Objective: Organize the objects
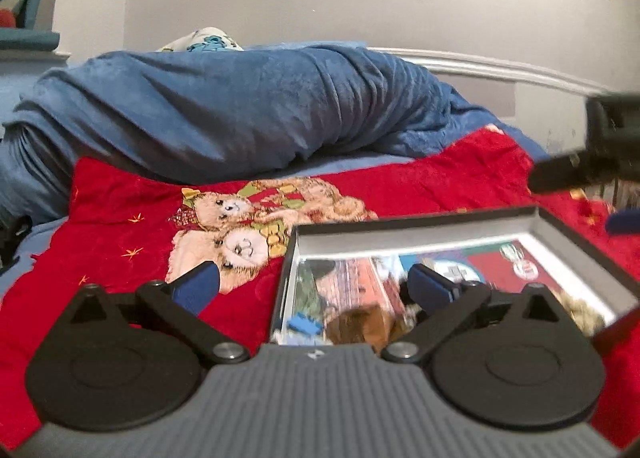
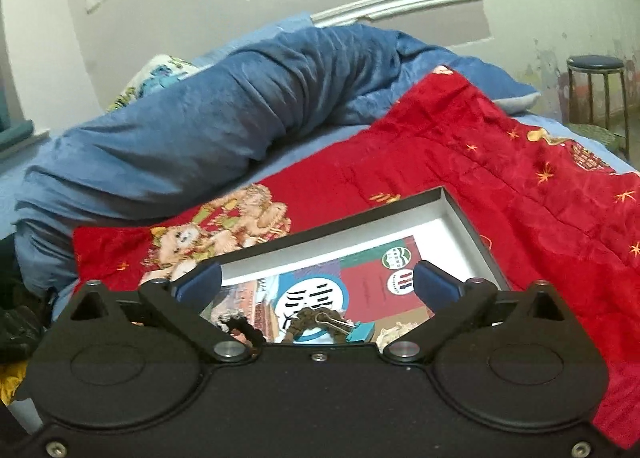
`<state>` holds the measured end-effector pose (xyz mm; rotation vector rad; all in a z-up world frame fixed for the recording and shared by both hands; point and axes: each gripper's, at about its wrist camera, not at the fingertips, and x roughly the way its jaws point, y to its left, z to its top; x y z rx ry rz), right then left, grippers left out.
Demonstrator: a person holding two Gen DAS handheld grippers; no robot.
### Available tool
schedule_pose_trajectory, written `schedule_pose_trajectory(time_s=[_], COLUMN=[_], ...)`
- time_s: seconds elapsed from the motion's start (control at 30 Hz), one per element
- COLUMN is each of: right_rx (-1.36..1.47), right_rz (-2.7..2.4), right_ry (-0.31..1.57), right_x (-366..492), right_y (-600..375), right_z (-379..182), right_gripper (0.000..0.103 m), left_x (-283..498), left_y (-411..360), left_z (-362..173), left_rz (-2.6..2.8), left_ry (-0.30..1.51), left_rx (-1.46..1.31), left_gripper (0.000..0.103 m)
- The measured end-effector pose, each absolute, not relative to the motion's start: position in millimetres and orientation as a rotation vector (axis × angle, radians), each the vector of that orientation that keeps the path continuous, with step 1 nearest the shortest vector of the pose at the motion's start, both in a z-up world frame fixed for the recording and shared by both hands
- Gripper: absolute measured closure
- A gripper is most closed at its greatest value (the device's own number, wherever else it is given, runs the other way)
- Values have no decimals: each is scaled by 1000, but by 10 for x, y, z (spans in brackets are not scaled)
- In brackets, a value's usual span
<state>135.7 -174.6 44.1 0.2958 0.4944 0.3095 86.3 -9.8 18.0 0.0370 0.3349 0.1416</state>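
Observation:
A shallow box (image 1: 400,236) with a dark rim and white inner walls lies on a red blanket on a bed; it also shows in the right wrist view (image 2: 460,213). Inside lie colourful cards (image 2: 360,290), a brown beaded item (image 2: 316,318), a blue clip (image 1: 304,325) and other small pieces. My left gripper (image 1: 314,284) is open and empty over the box's left wall. My right gripper (image 2: 318,278) is open and empty above the box's near part. The right gripper's dark body (image 1: 592,157) shows at the left view's right edge.
The red blanket (image 2: 500,161) has a teddy bear print (image 1: 240,225). A rolled blue blanket (image 1: 240,109) lies behind it, with a patterned pillow (image 1: 204,39) beyond. A stool (image 2: 596,93) stands at the far right by the wall.

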Motion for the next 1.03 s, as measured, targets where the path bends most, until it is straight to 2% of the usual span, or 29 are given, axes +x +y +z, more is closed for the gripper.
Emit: schedule_pose_trajectory(time_s=[0.3, 0.47, 0.83, 1.03], right_rx=[204, 107, 240, 279], right_rz=[262, 248, 209, 221], right_ry=[470, 557, 784, 755], right_x=[1033, 784, 889, 926], right_y=[-1778, -1836, -1846, -1732], right_z=[310, 39, -190, -2], right_gripper=[0, 0, 0, 0], left_x=[515, 341, 106, 82], left_y=[-191, -250, -250, -68], left_z=[139, 65, 19, 32], left_rz=[196, 236, 238, 264], left_ry=[439, 486, 555, 615], left_rx=[75, 123, 104, 22], left_gripper=[0, 0, 0, 0])
